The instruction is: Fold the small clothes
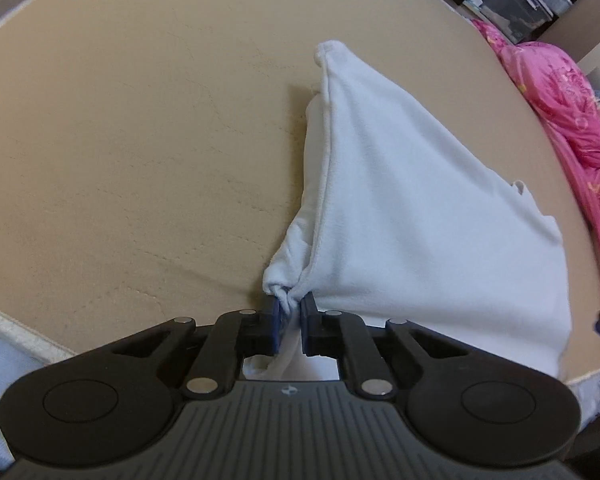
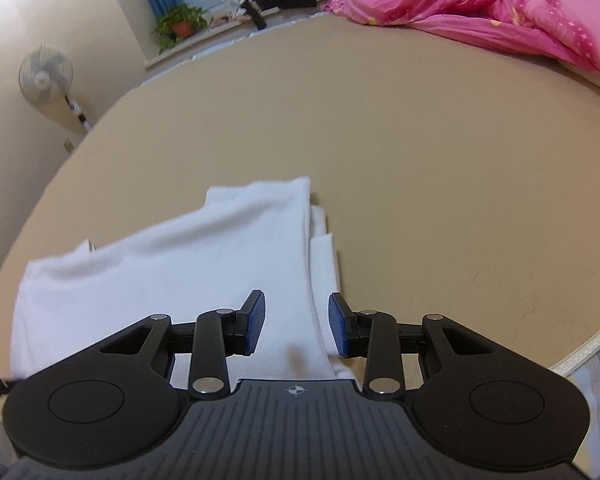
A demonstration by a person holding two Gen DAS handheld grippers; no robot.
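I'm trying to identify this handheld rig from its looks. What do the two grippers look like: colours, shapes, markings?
The left gripper and right gripper match: a ribbed dark grey base with a small crosshair mark, black rounded side lobes with a circular recess each, black linkage arms on silver pivot pins, and fingers faced with textured blue pads. No cables or sleeves are clearly visible.

White garment [image 1: 420, 208] partly folded on tan surface, corner bunched
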